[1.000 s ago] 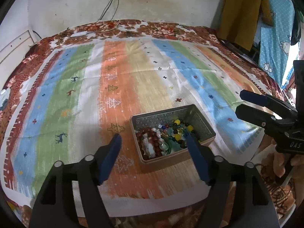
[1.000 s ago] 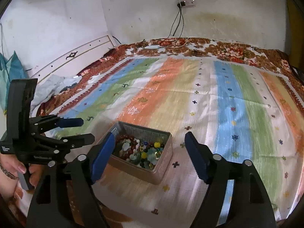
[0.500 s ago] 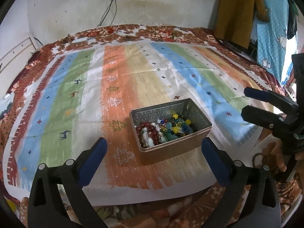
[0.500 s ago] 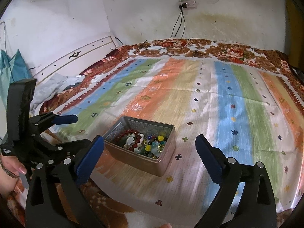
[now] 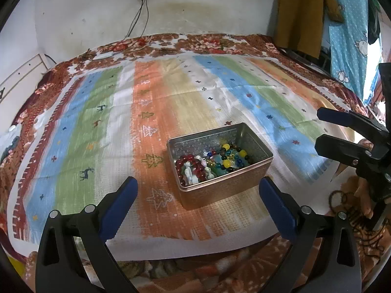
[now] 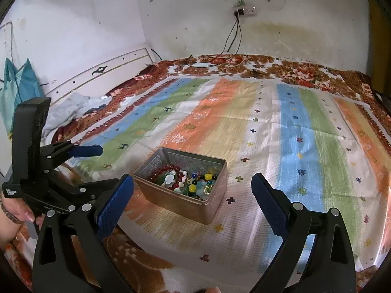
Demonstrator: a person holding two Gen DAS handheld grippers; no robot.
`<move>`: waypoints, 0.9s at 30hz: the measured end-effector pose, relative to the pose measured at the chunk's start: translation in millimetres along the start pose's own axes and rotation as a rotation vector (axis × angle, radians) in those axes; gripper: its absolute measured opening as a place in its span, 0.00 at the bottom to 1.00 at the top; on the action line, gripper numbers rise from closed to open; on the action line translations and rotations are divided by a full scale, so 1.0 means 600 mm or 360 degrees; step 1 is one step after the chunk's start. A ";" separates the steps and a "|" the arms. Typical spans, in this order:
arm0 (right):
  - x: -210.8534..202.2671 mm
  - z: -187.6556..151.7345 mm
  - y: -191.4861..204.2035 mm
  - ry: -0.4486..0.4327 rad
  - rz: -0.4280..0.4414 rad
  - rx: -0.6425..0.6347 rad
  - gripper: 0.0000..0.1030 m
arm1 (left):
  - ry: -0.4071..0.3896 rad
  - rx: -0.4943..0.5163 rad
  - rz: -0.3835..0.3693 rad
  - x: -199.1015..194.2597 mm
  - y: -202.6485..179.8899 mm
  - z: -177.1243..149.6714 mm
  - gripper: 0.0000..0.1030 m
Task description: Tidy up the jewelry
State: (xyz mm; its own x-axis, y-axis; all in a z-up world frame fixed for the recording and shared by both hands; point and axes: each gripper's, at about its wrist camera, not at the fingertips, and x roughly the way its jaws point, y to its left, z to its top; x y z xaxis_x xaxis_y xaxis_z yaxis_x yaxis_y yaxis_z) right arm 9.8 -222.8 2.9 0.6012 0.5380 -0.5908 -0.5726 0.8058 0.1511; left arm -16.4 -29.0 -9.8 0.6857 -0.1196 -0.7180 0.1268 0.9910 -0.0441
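Left wrist view, risk: the beads (image 5: 210, 162) lie heaped and looped together in the tin (image 5: 221, 191); a pinch at one strand could, I judge, drag its neighbours out over the rim.
Left wrist view, second risk: the tin stands loose on the soft striped cloth (image 5: 151, 112) near its front edge, so a sideways nudge might slide or tip it.
Left wrist view, left claw (image 5: 198, 201): released, jaws spread wide, holding nothing, hanging just short of the tin's near wall.
Left wrist view, right claw (image 5: 322, 130): at the far right, apart from the tin, jaws parted.
Right wrist view, risk: both claws aim at the same small tin; reaching together, they could knock each other.
Right wrist view, right claw (image 6: 193, 195): released and empty, jaws framing the tin from the near side.
Right wrist view, left claw (image 6: 105, 166): at the left, near the tin's left corner.
Right wrist view, beads (image 6: 185, 179): a dark red bracelet on the left, white pieces in the middle, yellow, blue and green glassy ones on the right, covering only the near part of the tin's (image 6: 178, 201) floor.
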 end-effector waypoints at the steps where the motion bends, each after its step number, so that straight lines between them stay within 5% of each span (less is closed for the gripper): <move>1: -0.002 -0.001 0.000 -0.0001 0.0012 0.0005 0.95 | -0.0001 0.0001 0.0012 -0.001 -0.001 0.000 0.94; 27: -0.010 -0.012 0.001 -0.0001 -0.0013 0.0015 0.95 | -0.0051 -0.0019 -0.0038 -0.006 -0.001 -0.004 0.94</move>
State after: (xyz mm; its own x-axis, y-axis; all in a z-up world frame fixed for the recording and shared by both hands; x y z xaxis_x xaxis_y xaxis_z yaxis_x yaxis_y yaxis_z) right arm 1.9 -227.1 0.6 0.6063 0.5313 -0.5917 -0.5621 0.8126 0.1538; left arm -20.8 -29.0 -8.9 0.7053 -0.1451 -0.6939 0.1352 0.9884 -0.0693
